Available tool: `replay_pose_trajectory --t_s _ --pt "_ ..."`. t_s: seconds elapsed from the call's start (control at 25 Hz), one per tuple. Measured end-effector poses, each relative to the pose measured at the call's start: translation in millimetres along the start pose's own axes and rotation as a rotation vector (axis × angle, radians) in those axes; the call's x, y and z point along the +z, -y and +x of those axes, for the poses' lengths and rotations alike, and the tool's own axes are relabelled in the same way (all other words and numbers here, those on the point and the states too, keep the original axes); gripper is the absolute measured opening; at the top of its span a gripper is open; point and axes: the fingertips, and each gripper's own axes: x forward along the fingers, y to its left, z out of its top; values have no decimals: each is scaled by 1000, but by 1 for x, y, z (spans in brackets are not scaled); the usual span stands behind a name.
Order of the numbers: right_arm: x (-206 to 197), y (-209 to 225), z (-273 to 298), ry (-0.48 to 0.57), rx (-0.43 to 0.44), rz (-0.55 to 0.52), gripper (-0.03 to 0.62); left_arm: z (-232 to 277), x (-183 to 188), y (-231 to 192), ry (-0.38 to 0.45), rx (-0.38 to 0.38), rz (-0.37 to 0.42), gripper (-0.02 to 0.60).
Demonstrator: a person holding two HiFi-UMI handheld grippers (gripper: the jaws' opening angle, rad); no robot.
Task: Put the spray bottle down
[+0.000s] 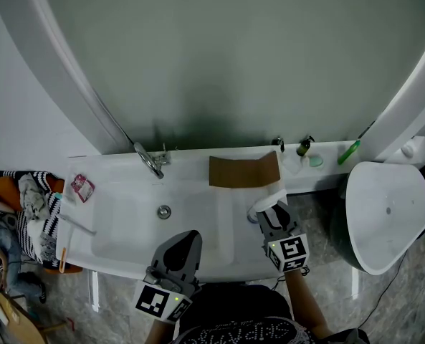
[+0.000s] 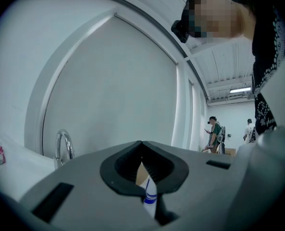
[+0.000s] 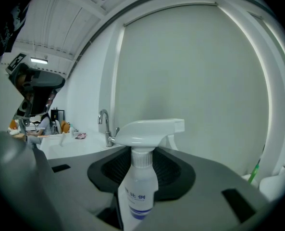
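My right gripper (image 1: 270, 219) is shut on a white spray bottle (image 1: 266, 204) and holds it over the right side of the white sink (image 1: 126, 224). In the right gripper view the spray bottle (image 3: 141, 189) stands upright between the jaws, its trigger head pointing right and a blue band near its base. At the sink's front edge my left gripper (image 1: 185, 241) is level, with its jaws closed together on nothing. Through the gap behind its closed tips (image 2: 141, 146), the left gripper view shows a sliver of the spray bottle (image 2: 150, 199).
A chrome faucet (image 1: 149, 160) and a drain (image 1: 164, 211) are at the sink's middle. A brown cloth (image 1: 244, 171) lies on the back ledge by small bottles (image 1: 304, 147) and a green brush (image 1: 348, 151). A pink packet (image 1: 82, 187) lies left. A toilet (image 1: 384, 213) stands right.
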Motion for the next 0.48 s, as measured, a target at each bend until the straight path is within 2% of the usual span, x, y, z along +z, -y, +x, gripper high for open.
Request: replay_pose_trajectory --t_s 0.16,0.28,0.48 --pt "0 2 0 -31 10 7 183 -1 0 3 2 -3 1 2" --pt "1 1 -6 -32 26 16 184 -2 1 7 4 -10 2 2" --pt "1 0 -22 -50 5 -5 184 -2 2 13 7 -24 1 2"
